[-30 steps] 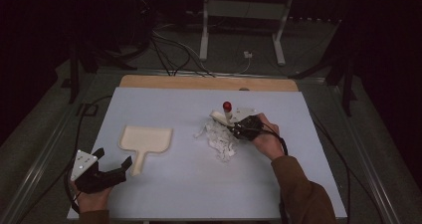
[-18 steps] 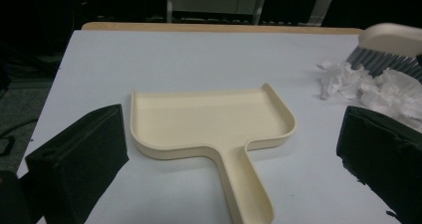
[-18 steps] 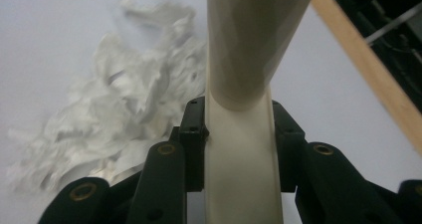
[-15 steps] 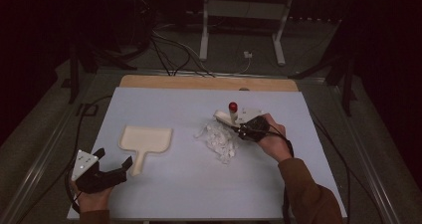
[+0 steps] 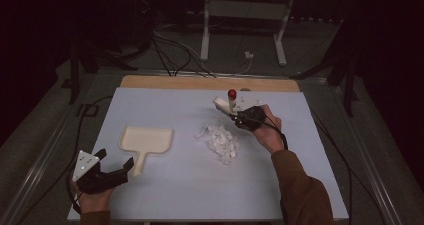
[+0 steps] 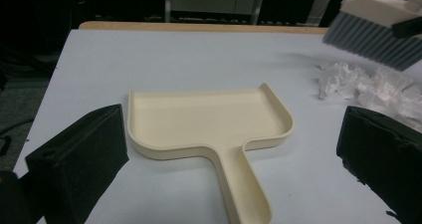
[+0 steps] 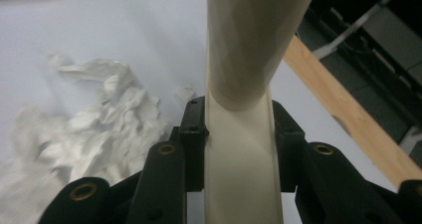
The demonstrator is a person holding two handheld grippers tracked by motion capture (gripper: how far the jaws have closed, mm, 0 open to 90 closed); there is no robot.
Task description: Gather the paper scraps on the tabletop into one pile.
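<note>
Here the one container on the bench [image 5: 165, 195] is a cream plastic dustpan [image 6: 204, 122], a shallow tray with a low raised rim on three sides, rounded corners and a channel-shaped handle that runs toward the left tongs [image 6: 229, 154]. Its pan is bare; none of the scraps lie in it. In the high view the dustpan [image 5: 148, 140] lies left of middle on the pale blue-white surface, its handle pointing at the left tongs [image 5: 117, 167], which stand wide apart on either side of that handle without touching it.

To the right of the dustpan, apart from it, lies a loose heap of crumpled white scraps [image 5: 220, 141], thin and crinkled like torn film or paper, seen closer in the right gripper view [image 7: 94, 129].

The right tongs [image 7: 239, 134] are clamped on the smooth cream handle of a small hand brush [image 7: 246, 59]. In the left gripper view the brush [image 6: 378, 27] shows a cream back and a dense row of grey bristles, held just above the far edge of the heap. A wooden strip [image 5: 210, 82] edges the bench's far side.
</note>
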